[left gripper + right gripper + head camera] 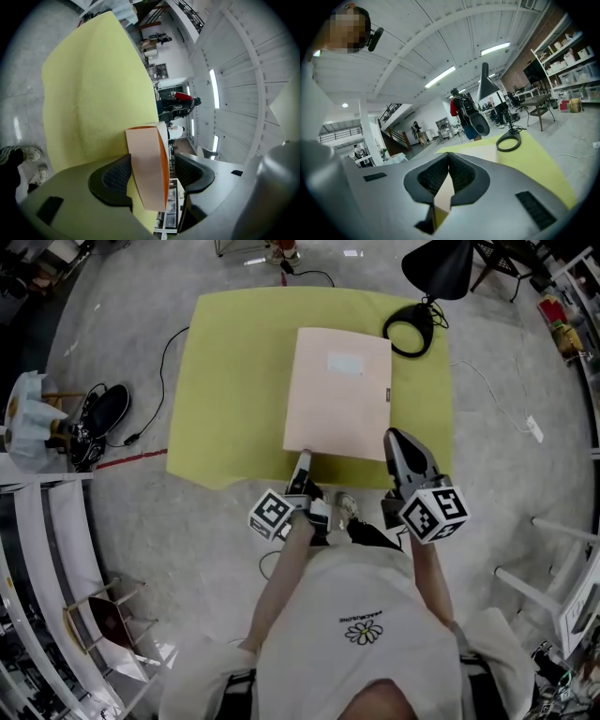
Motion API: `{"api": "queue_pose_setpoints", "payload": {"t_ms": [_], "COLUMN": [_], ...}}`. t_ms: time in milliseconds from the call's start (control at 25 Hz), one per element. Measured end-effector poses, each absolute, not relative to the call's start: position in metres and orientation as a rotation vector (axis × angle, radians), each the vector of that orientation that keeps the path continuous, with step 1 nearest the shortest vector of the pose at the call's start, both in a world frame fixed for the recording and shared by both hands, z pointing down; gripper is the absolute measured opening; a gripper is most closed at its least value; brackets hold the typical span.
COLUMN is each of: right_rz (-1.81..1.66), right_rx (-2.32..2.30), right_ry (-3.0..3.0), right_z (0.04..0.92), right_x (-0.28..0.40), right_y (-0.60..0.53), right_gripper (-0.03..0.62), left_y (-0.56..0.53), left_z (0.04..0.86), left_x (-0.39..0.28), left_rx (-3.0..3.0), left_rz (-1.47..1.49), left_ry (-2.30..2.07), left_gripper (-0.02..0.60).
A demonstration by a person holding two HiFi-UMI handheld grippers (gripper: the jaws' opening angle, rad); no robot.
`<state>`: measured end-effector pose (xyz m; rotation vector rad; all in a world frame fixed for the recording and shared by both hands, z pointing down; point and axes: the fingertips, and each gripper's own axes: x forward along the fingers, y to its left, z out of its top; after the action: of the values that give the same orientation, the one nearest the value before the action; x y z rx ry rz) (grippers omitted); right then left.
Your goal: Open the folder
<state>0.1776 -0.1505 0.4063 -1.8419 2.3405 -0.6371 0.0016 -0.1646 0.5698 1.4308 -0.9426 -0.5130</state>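
A pale pink folder [339, 395] lies closed and flat on a yellow-green mat [234, 381] on the floor. My left gripper [302, 457] is at the folder's near left corner. In the left gripper view the folder's corner [147, 187] stands between the two black pads [117, 176], its orange inside showing along one edge. The jaws are open, with a gap at the right pad. My right gripper [396, 439] is shut at the folder's near right corner. Its pads [436, 176] meet at the tips, and the folder [478, 152] lies just beyond them.
A black desk lamp [436, 268] with a ring base [410, 329] stands at the mat's far right corner, its cable trailing right. Black shoes [103, 413] and a cord lie left of the mat. White furniture frames [562, 587] stand at the right. The person's feet [345, 507] are between the grippers.
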Motion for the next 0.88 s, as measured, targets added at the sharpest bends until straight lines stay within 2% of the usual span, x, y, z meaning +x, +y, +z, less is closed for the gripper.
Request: {"api": "queue_pose_setpoints", "payload": {"t_ms": [120,200,560,640,880], "right_rz": [-0.662,-0.674,-0.691,-0.698,-0.732], "right_rx": [-1.844,-1.842,-1.856,-1.868,-1.864], "right_ry": [2.325,2.323,2.322,2.311,2.288], "right_z": [0.411,0.414,0.424,0.425,0.432], "right_x": [0.181,0.181,0.183,0.185,0.188], "right_y": [-0.148,-0.148,-0.145,-0.142,-0.137], "right_gripper": [0.014,0.014,0.014,0.014,0.014], "left_y": [-0.155,-0.154,-0.157,-0.156,-0.159], "left_z": [0.582,0.587,0.590,0.591,0.594], "left_x": [0.002,0.002,0.014,0.018,0.020], "left_rx": [1.381,1.351,1.263,1.242,1.150], "left_rz": [-0.505,-0.510,-0.545,-0.516,-0.632], "left_ry": [-0.937,-0.936,-0.863,-0.837,-0.802], "left_gripper": [0.296,0.264,0.264,0.230,0.229]}}
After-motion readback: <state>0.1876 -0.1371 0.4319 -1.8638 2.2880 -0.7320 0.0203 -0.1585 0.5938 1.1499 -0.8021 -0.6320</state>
